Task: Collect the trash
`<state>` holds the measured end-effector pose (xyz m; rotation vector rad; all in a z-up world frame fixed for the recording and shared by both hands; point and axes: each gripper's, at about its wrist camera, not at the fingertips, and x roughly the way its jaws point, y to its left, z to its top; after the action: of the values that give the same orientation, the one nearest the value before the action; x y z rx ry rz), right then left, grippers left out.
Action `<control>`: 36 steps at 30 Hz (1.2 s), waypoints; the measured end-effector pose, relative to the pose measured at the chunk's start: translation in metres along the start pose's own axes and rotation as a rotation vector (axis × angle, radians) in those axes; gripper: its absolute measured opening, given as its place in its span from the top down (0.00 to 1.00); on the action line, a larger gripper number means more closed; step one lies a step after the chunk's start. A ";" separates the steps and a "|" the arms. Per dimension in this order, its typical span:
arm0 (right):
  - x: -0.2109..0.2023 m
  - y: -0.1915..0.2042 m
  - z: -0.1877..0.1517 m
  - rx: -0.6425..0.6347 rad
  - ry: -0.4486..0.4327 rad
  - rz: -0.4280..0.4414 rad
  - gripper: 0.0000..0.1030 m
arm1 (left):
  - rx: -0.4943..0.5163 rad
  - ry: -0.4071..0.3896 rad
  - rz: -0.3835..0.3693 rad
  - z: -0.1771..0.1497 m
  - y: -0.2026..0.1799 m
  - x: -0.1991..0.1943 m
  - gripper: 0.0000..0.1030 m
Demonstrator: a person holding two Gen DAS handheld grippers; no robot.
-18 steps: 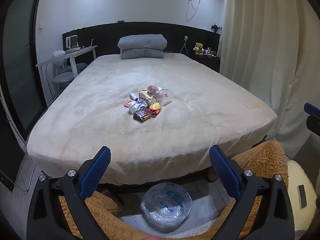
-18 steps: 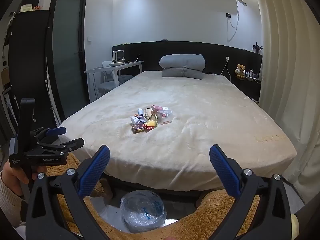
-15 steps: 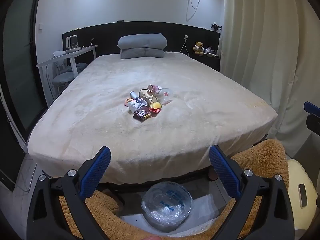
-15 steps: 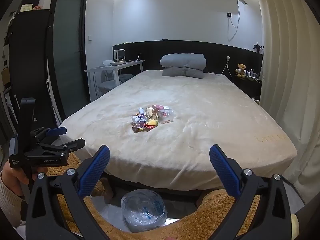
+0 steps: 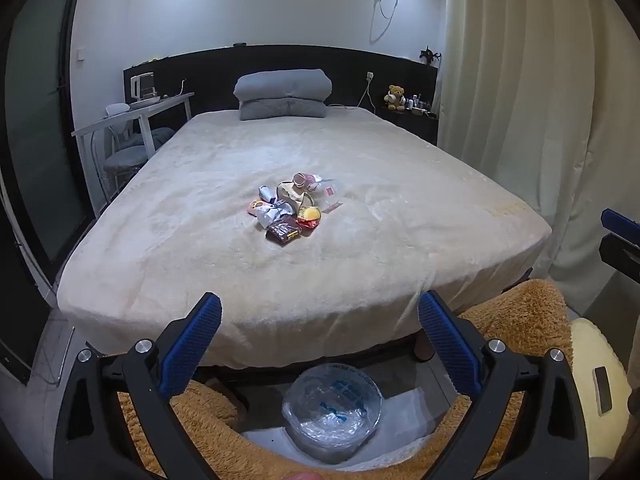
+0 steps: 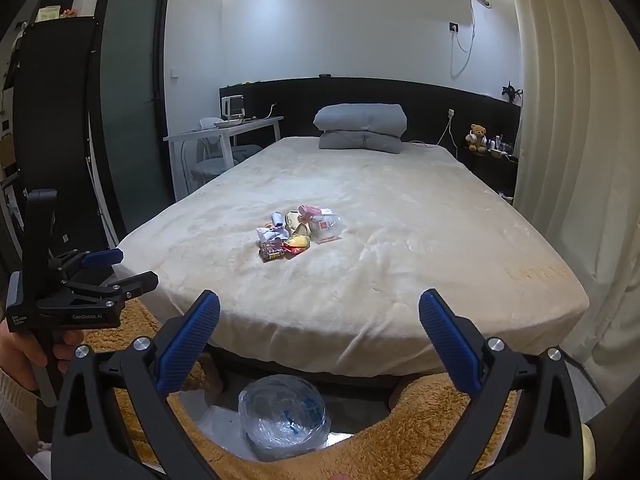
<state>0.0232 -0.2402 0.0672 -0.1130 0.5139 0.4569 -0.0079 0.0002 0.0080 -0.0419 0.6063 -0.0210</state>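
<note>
While both grippers hang past the foot edge of the bed, each view adds its own detail:

Left gripper (image 5: 319, 340): jaws wide apart, holding nothing, above the bin.

Right gripper (image 6: 319, 338): jaws wide apart, holding nothing, likewise above the bin.

Trash pile (image 5: 294, 210): wrappers, a dark snack packet, a yellow-and-red piece and clear plastic, heaped near the middle of the bed (image 5: 400, 200), well apart from both pairs of jaws and beyond their tips, roughly centred between them in each view.

Bin (image 5: 331, 416): lined with a clear plastic bag, on the floor just below the foot edge of the bed, beneath the gap of the jaws in both views.

Right wrist view only: the left gripper seen from the side at the left, gripped by a hand (image 6: 24, 354) in a pale sleeve; a dark door (image 6: 128, 112); an air conditioner at the top of the wall.

Left wrist view only: a blue tip of the right gripper at the right edge; a cream cushion (image 5: 596, 372) beside the brown rug (image 5: 520, 320).

Both views: grey pillows (image 5: 284, 94) at the head edge, a teddy bear (image 5: 395, 97), a white side table (image 5: 136, 118), curtains on the right.
</note>
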 end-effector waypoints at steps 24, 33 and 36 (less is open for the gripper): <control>0.002 0.000 -0.003 0.000 0.017 -0.006 0.04 | 0.003 -0.009 -0.009 0.003 -0.003 -0.007 0.06; 0.002 0.000 -0.003 -0.001 0.022 -0.001 0.04 | 0.013 -0.011 -0.017 0.006 -0.008 -0.012 0.06; 0.002 0.002 -0.004 -0.005 0.023 -0.005 0.04 | 0.015 -0.012 -0.018 0.006 -0.009 -0.012 0.06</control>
<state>0.0219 -0.2390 0.0627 -0.1241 0.5351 0.4526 -0.0144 -0.0080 0.0207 -0.0332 0.5942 -0.0431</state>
